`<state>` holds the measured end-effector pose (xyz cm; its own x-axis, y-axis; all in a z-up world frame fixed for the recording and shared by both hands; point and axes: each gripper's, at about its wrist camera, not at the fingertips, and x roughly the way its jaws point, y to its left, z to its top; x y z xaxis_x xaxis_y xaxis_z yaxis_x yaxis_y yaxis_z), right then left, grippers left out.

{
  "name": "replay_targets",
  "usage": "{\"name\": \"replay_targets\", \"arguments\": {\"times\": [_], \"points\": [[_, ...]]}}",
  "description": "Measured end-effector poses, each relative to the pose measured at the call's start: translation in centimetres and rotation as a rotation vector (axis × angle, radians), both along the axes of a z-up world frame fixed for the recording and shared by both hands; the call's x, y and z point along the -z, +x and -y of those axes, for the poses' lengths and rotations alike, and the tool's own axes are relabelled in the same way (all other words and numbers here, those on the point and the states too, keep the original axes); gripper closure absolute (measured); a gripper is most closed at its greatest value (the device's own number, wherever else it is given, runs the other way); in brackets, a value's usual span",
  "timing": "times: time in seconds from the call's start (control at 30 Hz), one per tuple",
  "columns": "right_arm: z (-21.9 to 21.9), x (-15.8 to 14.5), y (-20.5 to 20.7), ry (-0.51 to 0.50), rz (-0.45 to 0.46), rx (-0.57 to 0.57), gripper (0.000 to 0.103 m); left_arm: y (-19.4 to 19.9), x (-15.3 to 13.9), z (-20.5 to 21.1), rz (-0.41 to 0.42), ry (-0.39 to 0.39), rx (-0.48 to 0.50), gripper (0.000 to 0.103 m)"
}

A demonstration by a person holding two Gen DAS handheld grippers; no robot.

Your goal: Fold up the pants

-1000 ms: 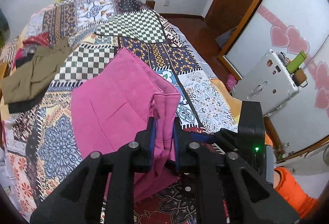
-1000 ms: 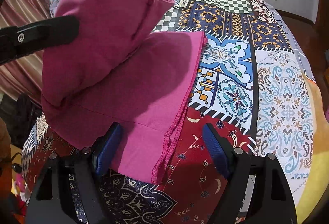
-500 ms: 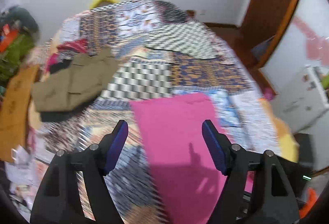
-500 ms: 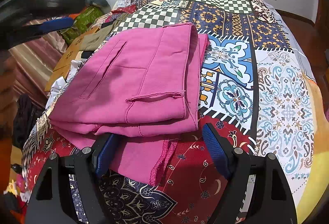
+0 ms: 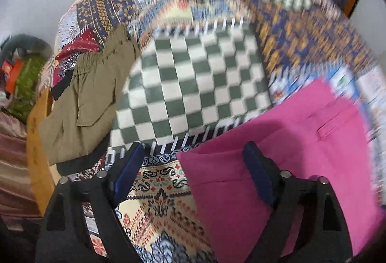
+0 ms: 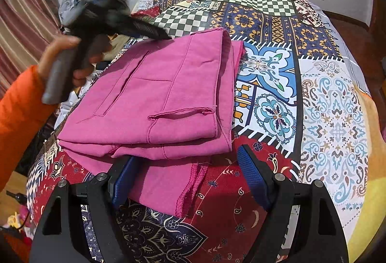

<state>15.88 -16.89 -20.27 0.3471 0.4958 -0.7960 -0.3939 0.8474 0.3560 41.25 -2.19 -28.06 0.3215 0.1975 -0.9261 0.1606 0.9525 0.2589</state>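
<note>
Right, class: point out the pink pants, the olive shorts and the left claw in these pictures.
pink pants [image 6: 154,94]: right wrist view, top folded layer near the pocket.
olive shorts [image 5: 94,99]: left wrist view, front panel above the pocket flap.
left claw [image 5: 190,173]: left wrist view, gap midway between fingertips.

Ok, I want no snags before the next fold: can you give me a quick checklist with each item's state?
1. Left tool let go of the pink pants: ok, jaws just opened, nothing between them.
2. Right tool free: ok, open, hem between the pads, not pinched.
3. Fold lying flat on the bedspread: ok.
4. Bottom hem tucked in: not ok, it sticks out.
5. Olive pants apart: ok.
</note>
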Motion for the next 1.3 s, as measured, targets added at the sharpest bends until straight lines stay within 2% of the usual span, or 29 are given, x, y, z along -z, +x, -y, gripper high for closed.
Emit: {"name": "replay_targets", "arguments": {"times": [0.1,0.37,0.6,0.83,0.9,1.03,1.13,1.2,1.27,1.3], "points": [[0.3,-0.1,0.0,0.005,-0.008,0.012,0.024,-1.0,0.1,-0.5,0.053,0.024,0.010,0.006],[2.4,-0.8,-0.4,-0.014,-0.010,0.078,0.025,-5.6,-2.2,-4.2,0.081,0.054,-0.020,0.006],[4.3,-2.5,-1.4,-0.032,0.031,0.144,0.025,-11.9,-4.2,-9.0,0.064,-0.072,-0.107,0.006],[3.5,-4.6,-2.6,-0.010,0.090,0.151,0.025,-18.8,-4.9,-10.7,0.072,-0.176,-0.128,0.006],[2.8,-4.7,-2.8,-0.008,0.098,0.134,0.025,-20.4,-5.4,-10.7,0.090,-0.176,-0.118,0.006],[1.3,-4.7,-2.7,0.010,0.096,0.102,0.025,-21.9,-6.6,-10.8,0.151,-0.127,-0.119,0.006],[0.0,-4.4,-2.2,0.038,0.085,0.071,0.027,-21.8,-6.4,-11.5,0.141,-0.144,-0.128,0.006],[-0.8,-3.6,-1.6,0.032,0.068,0.061,0.037,-21.6,-5.5,-11.8,0.127,-0.146,-0.146,0.006],[-1.4,-2.7,-1.2,0.013,0.039,0.046,0.055,-21.7,-4.8,-12.3,0.138,-0.163,-0.165,0.004],[-1.7,-2.0,-1.0,0.011,0.019,0.034,0.058,-21.9,-4.7,-12.5,0.143,-0.171,-0.173,0.004]]}}
